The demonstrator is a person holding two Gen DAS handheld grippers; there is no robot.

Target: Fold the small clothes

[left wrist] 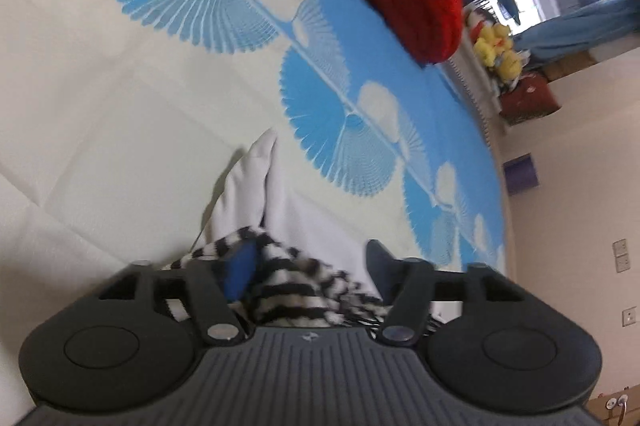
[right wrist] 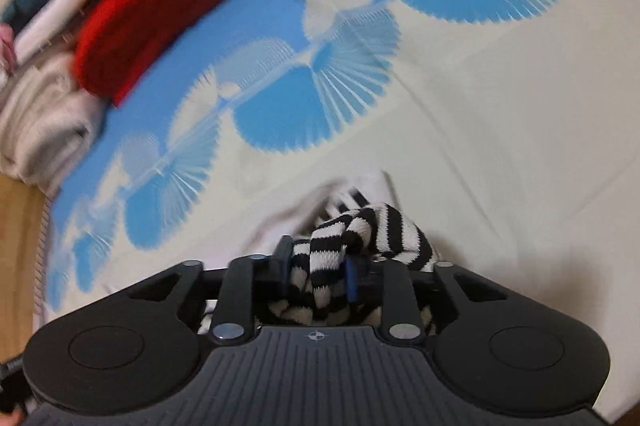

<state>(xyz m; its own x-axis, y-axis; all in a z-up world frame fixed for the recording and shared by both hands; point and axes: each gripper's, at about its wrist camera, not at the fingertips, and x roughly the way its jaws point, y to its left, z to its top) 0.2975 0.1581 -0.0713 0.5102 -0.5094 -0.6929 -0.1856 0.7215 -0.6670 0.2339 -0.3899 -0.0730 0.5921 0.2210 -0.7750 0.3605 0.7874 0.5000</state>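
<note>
We see a black-and-white striped garment (right wrist: 372,226) bunched up just above the bed sheet (right wrist: 500,98), with a white cloth (left wrist: 256,178) trailing from it onto the sheet. The right hand-held gripper (right wrist: 318,266) has its fingers drawn close together and clamped on a twisted fold of the striped fabric, which spills over the right finger. In the left wrist view, the left hand-held gripper (left wrist: 310,266) has its fingers spread apart, and the striped garment (left wrist: 292,286) lies heaped between them, against the blue pad (left wrist: 240,270) of one finger; we cannot tell whether it truly grips the cloth. The sheet is cream with large blue fan shapes. Farther off, near the bed's edge, rests a folded red knit (right wrist: 156,6) beside a stack of pale folded linens (right wrist: 44,122). Yellow plush toys (left wrist: 496,46) sit beyond the bed by the window.
</note>
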